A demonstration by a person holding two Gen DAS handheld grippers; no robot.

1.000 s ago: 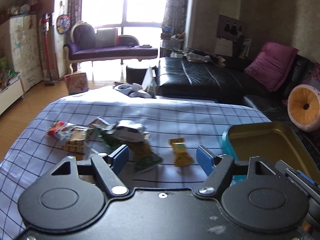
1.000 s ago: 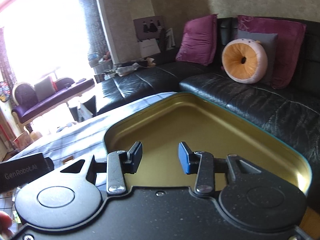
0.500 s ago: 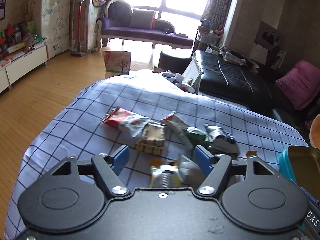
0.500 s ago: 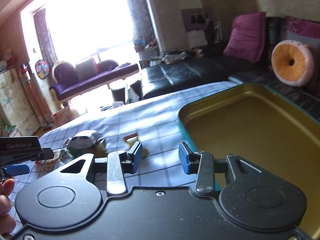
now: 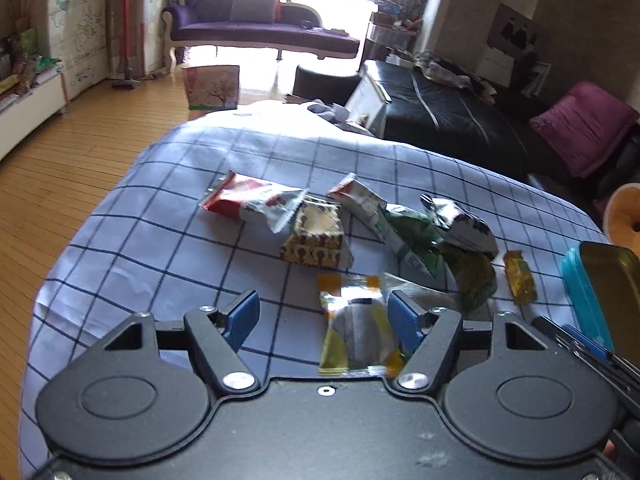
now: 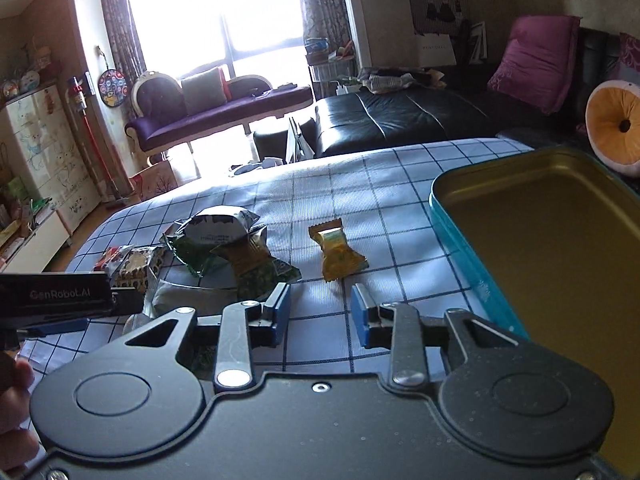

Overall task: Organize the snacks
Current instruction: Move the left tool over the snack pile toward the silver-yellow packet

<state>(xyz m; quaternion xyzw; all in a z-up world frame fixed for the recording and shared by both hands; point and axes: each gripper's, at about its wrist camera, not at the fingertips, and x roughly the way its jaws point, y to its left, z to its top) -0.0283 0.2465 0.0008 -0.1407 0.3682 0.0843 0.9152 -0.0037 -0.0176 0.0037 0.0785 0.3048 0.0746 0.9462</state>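
you held the left gripper (image 5: 322,316) with jaws released around a silver packet (image 5: 358,336) on the worktop (image 5: 140,240). your right gripper (image 6: 320,312) was closing on nothing near the yellow snack (image 6: 340,254). next: pinch, then carry to the tin (image 6: 460,220).

In the left wrist view the tin (image 5: 612,280) is cut off by the right edge, and the lower end of the silver packet (image 5: 360,332) is hidden behind the gripper body at bottom centre. In the right wrist view the tin (image 6: 460,216) runs off the right edge, and a hand (image 6: 14,420) shows only partly at the lower left. The print on the heaped packets (image 6: 224,248) is too small to read.
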